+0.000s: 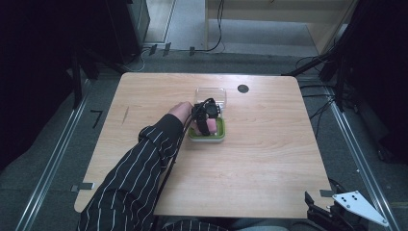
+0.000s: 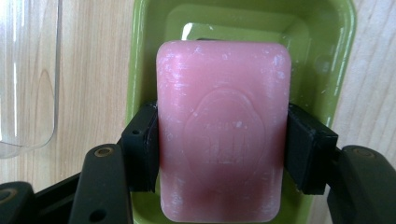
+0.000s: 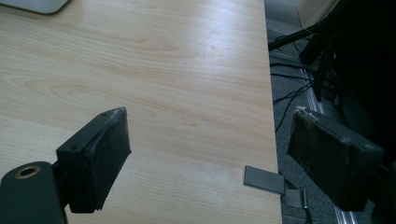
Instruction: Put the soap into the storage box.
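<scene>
Two jaws of the left gripper [image 2: 219,154] clamped a pink soap bar [image 2: 222,130] by its long sides, at frame centre of the left gripper view. Soap sat over a green dish [image 2: 327,51]; contact with the dish floor could not be told. Clear lid [image 2: 28,74] lay at upper left, just beside the dish. High view: dish [image 1: 220,136] mid-table [image 1: 269,159]. Right gripper [image 3: 210,158] stood released, jaws wide apart, holding nothing, over the table's right edge.
</scene>
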Tool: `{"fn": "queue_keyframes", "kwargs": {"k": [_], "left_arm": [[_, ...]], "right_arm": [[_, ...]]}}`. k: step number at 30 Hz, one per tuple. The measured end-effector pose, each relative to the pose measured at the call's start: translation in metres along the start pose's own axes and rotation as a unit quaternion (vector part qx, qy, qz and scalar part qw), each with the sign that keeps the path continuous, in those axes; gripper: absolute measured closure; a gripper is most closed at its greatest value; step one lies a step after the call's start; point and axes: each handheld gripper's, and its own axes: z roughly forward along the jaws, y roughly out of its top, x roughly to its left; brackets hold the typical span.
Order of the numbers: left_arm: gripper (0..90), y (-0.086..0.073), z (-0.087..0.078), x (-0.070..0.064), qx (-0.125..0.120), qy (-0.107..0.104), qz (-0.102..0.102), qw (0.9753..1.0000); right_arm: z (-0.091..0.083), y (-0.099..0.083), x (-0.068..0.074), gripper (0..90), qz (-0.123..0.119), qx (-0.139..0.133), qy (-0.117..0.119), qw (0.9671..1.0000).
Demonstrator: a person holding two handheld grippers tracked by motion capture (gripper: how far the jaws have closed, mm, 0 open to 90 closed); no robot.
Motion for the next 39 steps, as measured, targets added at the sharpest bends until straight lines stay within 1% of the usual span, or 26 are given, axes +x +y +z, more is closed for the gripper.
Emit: {"fn": "queue_keyframes", "kwargs": {"k": [5,8,9,11,15,21,26,28,29,30,33,36,39], "left_arm": [[38.8,-0.001,0.003,0.001,-0.001,0.000,-0.003,1.0000],[38.7,-0.001,0.004,0.002,0.003,0.003,0.000,1.0000],[38.7,-0.001,0.004,0.002,0.005,0.001,-0.001,1.0000],[38.7,-0.001,0.005,0.002,0.001,0.001,-0.002,1.0000],[38.6,-0.001,0.004,0.002,0.002,0.002,0.000,1.0000],[38.3,-0.002,0.004,0.002,-0.001,-0.001,-0.001,1.0000],[37.5,-0.003,0.004,0.002,-0.008,-0.002,-0.009,0.9999],[37.1,-0.003,0.003,0.003,-0.007,-0.003,-0.012,0.9999],[36.9,-0.004,0.003,0.003,-0.009,-0.003,-0.013,0.9999],[36.6,-0.004,0.002,0.003,-0.014,-0.004,-0.017,0.9997],[33.1,-0.006,-0.001,0.004,-0.019,-0.010,-0.021,0.9996],[30.3,-0.008,-0.003,0.004,-0.024,-0.009,-0.033,0.9991],[26.8,-0.012,-0.006,0.005,-0.034,-0.008,-0.045,0.9984]], "right_arm": [[0.000,0.000,0.000,13.4,0.001,-0.001,0.001,1.0000],[0.000,0.000,0.000,13.5,0.001,-0.001,0.001,1.0000],[0.000,0.000,0.000,13.5,0.001,-0.001,0.000,1.0000],[0.000,0.000,0.000,13.5,0.001,0.000,0.000,1.0000],[0.000,0.000,0.000,13.5,0.000,-0.001,0.000,1.0000],[0.000,0.000,0.000,13.5,0.000,0.000,0.000,1.0000],[0.000,0.000,0.000,13.5,-0.001,-0.001,0.000,1.0000],[0.000,0.000,0.000,13.5,-0.002,-0.002,0.001,1.0000],[0.001,0.001,0.000,13.5,-0.003,-0.002,0.001,1.0000],[0.001,0.001,0.000,13.5,-0.002,-0.003,0.001,1.0000],[0.002,0.001,0.000,13.5,-0.001,-0.003,0.003,1.0000],[0.003,0.003,0.001,13.5,-0.004,-0.002,0.006,1.0000],[0.004,0.004,0.002,13.5,-0.007,-0.004,0.007,0.9999]]}}
